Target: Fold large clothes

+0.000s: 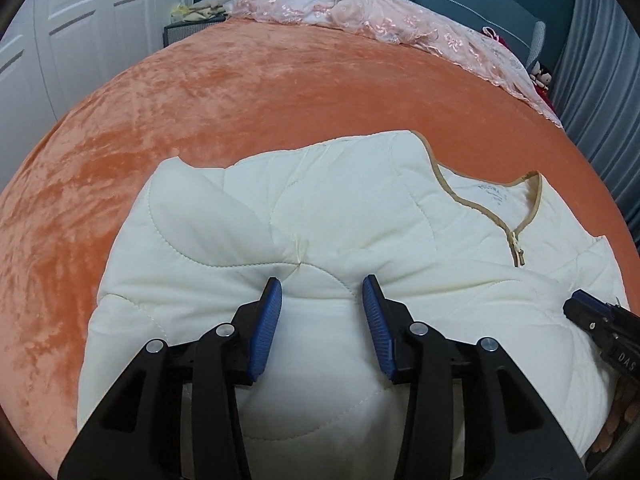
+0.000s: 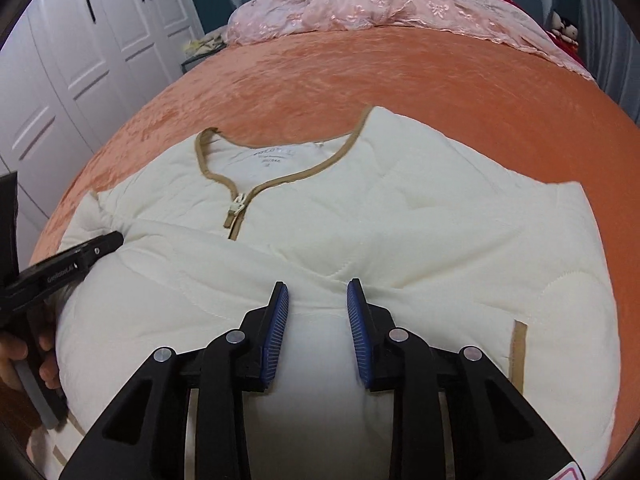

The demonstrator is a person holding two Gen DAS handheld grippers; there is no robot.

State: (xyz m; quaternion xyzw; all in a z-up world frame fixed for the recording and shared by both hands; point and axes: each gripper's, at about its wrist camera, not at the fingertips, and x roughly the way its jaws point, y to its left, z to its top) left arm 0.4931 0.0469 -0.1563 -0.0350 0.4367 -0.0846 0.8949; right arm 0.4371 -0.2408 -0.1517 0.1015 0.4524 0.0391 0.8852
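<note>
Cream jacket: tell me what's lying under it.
The cream jacket rests directly on the orange bedspread, which shows on every visible side. Whatever lies beneath the jacket's own padding is covered, so nothing more can be confirmed.

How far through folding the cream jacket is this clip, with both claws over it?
Done: the cream jacket lies front-up on the orange bedspread, zipped to the neckline, both sleeves apparently folded in across its body. In hand: nothing; the left claw and right claw are open above the fabric. Left: folding the body into a compact stack.
</note>
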